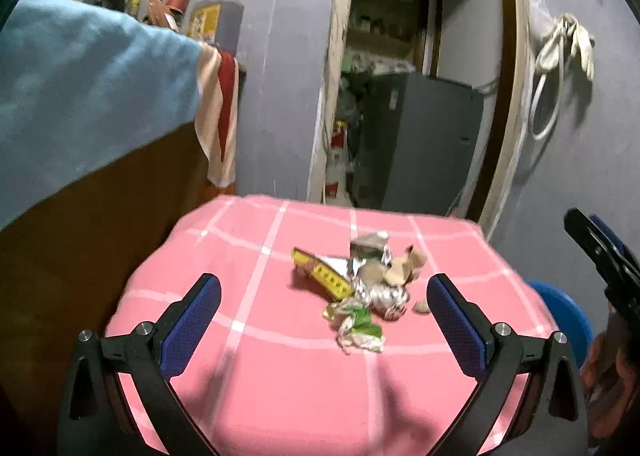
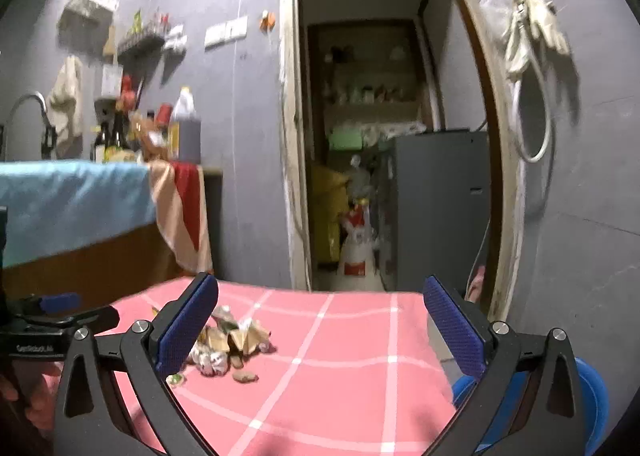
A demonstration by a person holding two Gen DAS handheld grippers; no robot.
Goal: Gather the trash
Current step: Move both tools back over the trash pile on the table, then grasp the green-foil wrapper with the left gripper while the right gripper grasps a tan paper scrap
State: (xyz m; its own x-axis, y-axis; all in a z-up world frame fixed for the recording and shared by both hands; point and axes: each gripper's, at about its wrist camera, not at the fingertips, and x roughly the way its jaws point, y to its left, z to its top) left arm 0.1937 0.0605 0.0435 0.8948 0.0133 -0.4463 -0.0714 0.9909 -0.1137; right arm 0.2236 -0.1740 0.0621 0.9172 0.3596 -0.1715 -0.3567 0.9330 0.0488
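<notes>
Left gripper [image 1: 324, 296]: jaws spread wide, nothing held between the blue pads [image 1: 192, 326], angled downward. Right gripper [image 2: 320, 320]: jaws likewise spread wide, nothing gripped, pitched shallower than the left. Right gripper is seen at the right edge of the left wrist view, its holder's hand [image 1: 610, 368] partly shown below it. Left gripper body is seen at the left edge of the right wrist view.

Crinkled glossy foil wrappers [image 1: 362, 292]; matt cloth [image 1: 280, 376]
</notes>
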